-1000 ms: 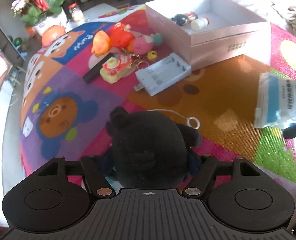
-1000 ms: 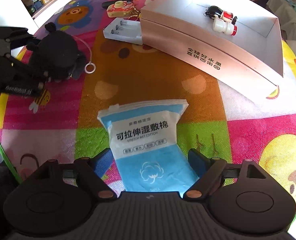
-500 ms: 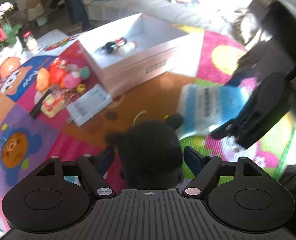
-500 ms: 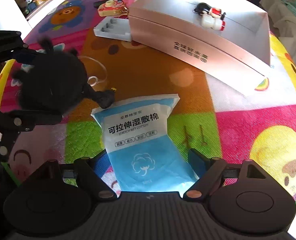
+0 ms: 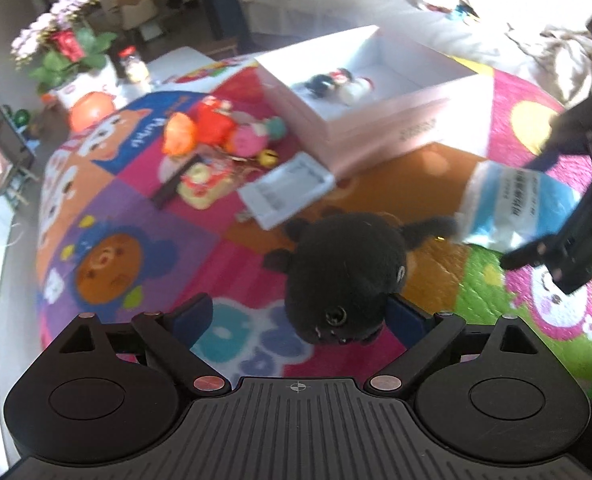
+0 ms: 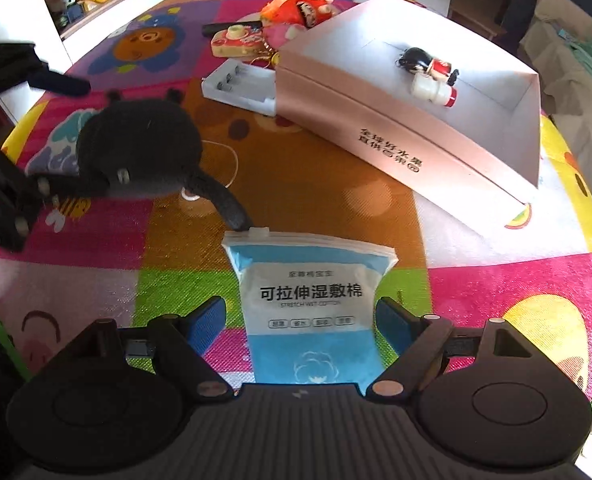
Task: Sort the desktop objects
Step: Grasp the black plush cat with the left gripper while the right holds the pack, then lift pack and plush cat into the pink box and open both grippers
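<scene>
Left claw [image 5: 300, 318] is opening, its pads off the black plush toy [image 5: 346, 276] lying between them on the colourful table [image 5: 143, 216]. Right claw [image 6: 300, 322] is released, straddling a blue cotton-pad pouch [image 6: 310, 304] without touching; the toy's limb touches the pouch's top corner

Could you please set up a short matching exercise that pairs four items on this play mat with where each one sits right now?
Things:
1. black plush toy
2. blue cotton pad pack
3. small white bottle
4. white battery case

Places:
A. inside the open pink box
B. on the mat against the box's outer wall
C. between the right tongs' fingers
D. on the mat, its tail tip at the pack's top corner

Pairs: 1-D, 2-C, 3-A, 4-B
</scene>
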Available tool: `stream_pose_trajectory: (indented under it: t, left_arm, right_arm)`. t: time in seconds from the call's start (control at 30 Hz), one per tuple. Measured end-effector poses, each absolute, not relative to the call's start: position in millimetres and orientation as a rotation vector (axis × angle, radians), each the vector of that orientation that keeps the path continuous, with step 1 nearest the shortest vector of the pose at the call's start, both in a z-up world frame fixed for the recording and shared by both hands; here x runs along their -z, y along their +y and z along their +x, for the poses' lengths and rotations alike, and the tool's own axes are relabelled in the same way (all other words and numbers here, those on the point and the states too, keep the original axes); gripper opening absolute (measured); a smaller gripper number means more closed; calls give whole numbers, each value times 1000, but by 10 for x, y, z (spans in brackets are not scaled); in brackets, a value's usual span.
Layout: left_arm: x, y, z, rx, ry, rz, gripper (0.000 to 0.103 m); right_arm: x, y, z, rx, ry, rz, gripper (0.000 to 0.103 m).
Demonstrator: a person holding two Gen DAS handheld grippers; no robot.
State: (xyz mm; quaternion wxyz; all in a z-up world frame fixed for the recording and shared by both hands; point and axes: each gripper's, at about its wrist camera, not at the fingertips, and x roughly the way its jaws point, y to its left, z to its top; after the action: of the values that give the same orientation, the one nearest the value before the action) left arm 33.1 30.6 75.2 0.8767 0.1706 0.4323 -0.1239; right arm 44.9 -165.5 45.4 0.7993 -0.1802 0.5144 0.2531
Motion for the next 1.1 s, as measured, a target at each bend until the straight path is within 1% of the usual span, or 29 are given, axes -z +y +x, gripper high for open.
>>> stream_pose_trajectory:
  t: [0.13, 0.23, 0.4, 0.53, 0.63, 0.67, 0.7, 0.73, 0.77, 0.8, 0.93, 1.03, 1.1]
  left_arm:
    - [-818, 427, 333, 205, 867, 364, 96]
    - [-845, 430, 285, 268, 859, 352, 96]
    - [-703, 127, 212, 401, 882, 402, 96]
    - [-559, -90, 271, 412, 858, 448, 96]
    - [-467, -182, 318, 435, 881, 457, 95]
    - [-430, -206, 311, 443, 890, 469, 91]
    - [-395, -226, 293, 440, 895, 486, 89]
    - [-378, -234, 271, 430, 889, 501, 86]
    - [-374, -234, 248, 415, 876, 515, 78]
    - [-387, -219, 225, 399, 864, 522, 73]
    - [-522, -142, 124, 438, 906, 420, 73]
    - [-678, -188, -50, 473, 867, 407, 72]
    - [-862, -206, -110, 487, 811, 375, 72]
  right_arm:
    - [-442, -1645, 466, -537, 1119, -386, 83]
    - [-438, -1673, 477, -527, 1123, -385, 83]
    - [-413, -1687, 510, -528, 1131, -379, 83]
    - [-420, -1662, 502, -535, 1106, -389, 82]
    - [-420, -1648, 490, -544, 1087, -399, 75]
    - [-423, -1653, 488, -553, 1086, -394, 70]
    - [-430, -1659, 481, -563, 1083, -387, 64]
    - [-441, -1659, 474, -569, 1078, -384, 60]
    - [-454, -1657, 460, -572, 1072, -389, 56]
    - [-467, -1650, 440, -571, 1066, -398, 55]
    - [-518, -1705, 362, -598, 1115, -359, 54]
    - [-677, -1820, 261, -632, 1133, -277, 53]
    - [-878, -1953, 189, -620, 1082, -223, 53]
